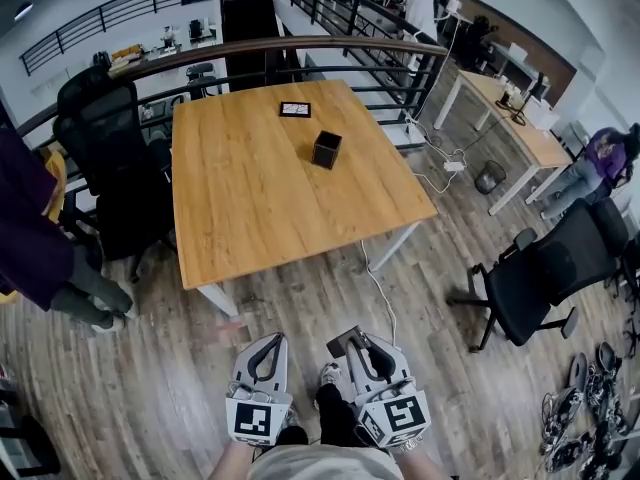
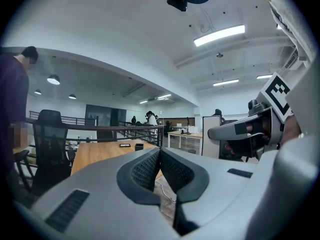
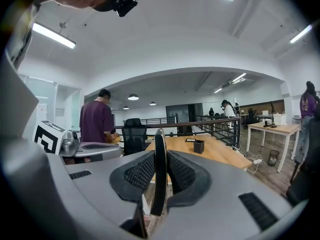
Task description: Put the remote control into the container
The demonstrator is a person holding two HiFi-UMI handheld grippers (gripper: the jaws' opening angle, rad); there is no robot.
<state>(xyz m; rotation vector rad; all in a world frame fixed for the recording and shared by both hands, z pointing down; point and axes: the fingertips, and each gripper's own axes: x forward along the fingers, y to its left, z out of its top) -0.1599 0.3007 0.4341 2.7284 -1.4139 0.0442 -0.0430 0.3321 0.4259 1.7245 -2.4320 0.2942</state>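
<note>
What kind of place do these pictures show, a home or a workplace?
Most likely an open-plan office, perhaps on an upper floor: a wooden work table, black swivel chairs, a dark metal railing, and more desks with people beyond it.

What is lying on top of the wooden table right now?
A black container and a small flat dark card lie on the table. The container's inside is too dark to see. The remote control is clamped in the right gripper.
</note>
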